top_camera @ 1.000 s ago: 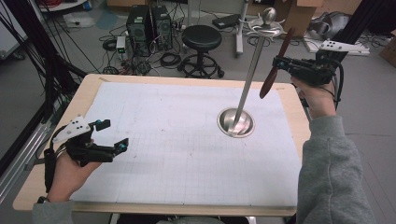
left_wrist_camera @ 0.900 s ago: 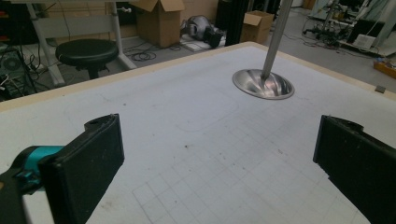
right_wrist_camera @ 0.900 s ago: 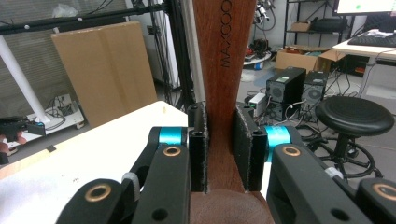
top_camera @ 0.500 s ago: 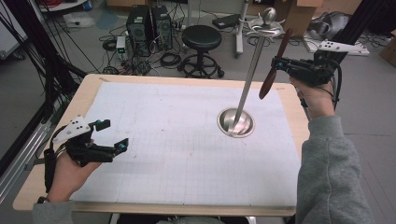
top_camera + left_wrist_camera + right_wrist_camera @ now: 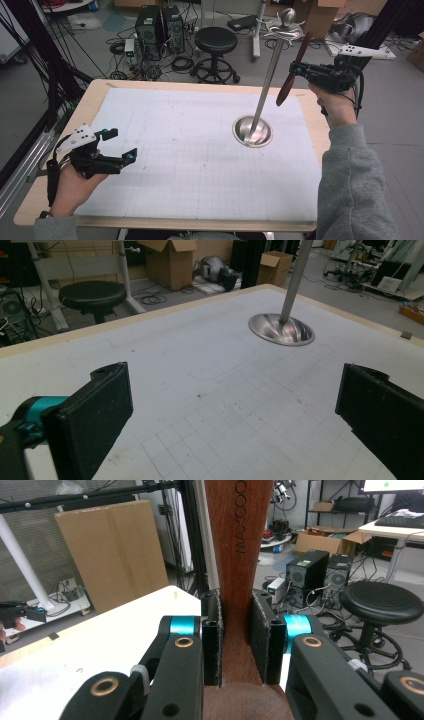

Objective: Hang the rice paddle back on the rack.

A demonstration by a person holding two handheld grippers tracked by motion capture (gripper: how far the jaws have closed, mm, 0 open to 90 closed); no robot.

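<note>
A steel stand rises from a round dished base on the right half of the table; its thin pole leans up to a hooked top with a ball. My right gripper is held in the air right of the pole, shut on the neck of a dark wooden utensil stamped MAXCOO, which hangs tilted beside the pole. Above the table's left front, my left gripper hovers open, its jaws wide apart with nothing between them.
A white gridded mat covers the wooden table. Beyond the far edge stand a black stool, computer towers, cables and cardboard boxes. A dark frame post stands at the left.
</note>
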